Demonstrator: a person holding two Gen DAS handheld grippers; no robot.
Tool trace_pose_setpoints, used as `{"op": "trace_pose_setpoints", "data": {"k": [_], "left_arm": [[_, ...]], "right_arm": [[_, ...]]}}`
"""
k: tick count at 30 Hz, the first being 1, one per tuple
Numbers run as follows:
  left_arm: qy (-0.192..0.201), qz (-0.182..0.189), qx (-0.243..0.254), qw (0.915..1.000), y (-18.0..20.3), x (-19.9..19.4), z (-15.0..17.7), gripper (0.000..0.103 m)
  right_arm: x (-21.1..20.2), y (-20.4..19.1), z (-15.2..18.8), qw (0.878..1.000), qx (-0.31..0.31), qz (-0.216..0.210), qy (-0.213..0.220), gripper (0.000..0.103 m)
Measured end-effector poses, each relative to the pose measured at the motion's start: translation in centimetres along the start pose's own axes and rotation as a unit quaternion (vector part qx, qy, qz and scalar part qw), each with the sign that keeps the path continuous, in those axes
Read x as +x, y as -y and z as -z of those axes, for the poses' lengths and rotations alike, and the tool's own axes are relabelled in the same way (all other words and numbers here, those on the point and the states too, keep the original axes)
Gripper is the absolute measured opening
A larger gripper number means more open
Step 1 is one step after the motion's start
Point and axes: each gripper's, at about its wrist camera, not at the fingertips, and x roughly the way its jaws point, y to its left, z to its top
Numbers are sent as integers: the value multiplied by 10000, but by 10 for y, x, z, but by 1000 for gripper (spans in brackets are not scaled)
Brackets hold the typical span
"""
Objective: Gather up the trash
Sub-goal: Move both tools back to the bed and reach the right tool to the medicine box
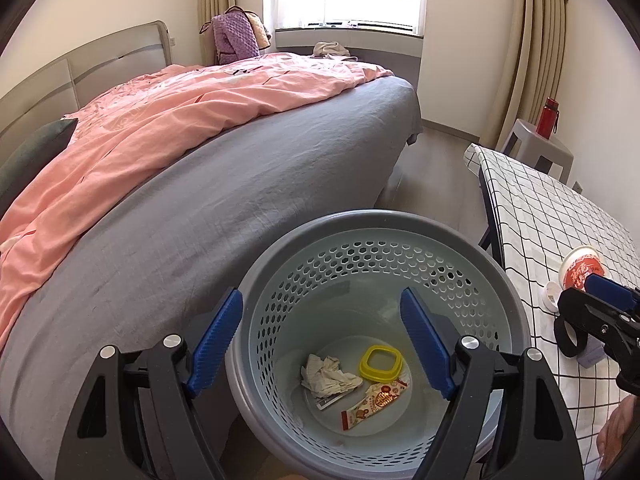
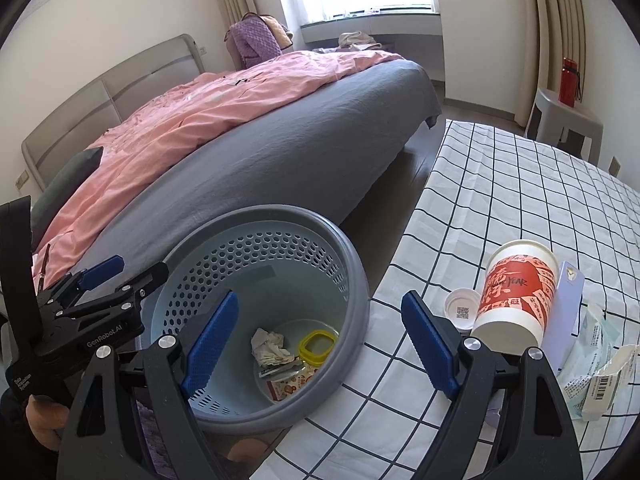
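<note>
A grey bin (image 1: 516, 304) (image 2: 356, 276) with a perforated pale blue liner stands between the bed and the table. In it lie a crumpled tissue (image 1: 326, 374) (image 2: 270, 345), a yellow square lid (image 1: 380, 364) (image 2: 318, 343) and a small snack wrapper (image 1: 374, 404) (image 2: 286, 390). My left gripper (image 1: 322, 344) is open and empty above the bin. My right gripper (image 2: 320, 340) is open and empty over the bin's edge and the table. A red and white paper cup (image 2: 516, 292) (image 1: 582, 268), a small white cap (image 2: 462, 308), and plastic wrappers (image 2: 600, 368) lie on the table.
The table has a white checked cloth (image 2: 500, 184) (image 1: 532, 208). A bed with a grey sheet (image 1: 240, 200) and pink duvet (image 1: 180, 108) fills the left. A grey stool with a red bottle (image 2: 569, 80) stands at the far right by the curtain.
</note>
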Motion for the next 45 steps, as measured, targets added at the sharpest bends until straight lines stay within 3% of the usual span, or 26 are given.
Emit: {"op": "trace_pose_setpoints", "data": {"k": [14,23,37,45], "left_arm": [[142,33,107,9998,10,-11,2,78],[160,405,249,9987,34,-23,12,78],[126,1062,585,9925,90,-36,28,78],[107,1226,713,9898,108,-35,32,78]], "right_arm": [[-37,31,22,9986,411,270,173,82],[-72,58,47,9943,822,597,334,82],[-127,147,90,9683,1923,1545,383,82],[-120,188,93,9592,2084,1902,180,82]]}}
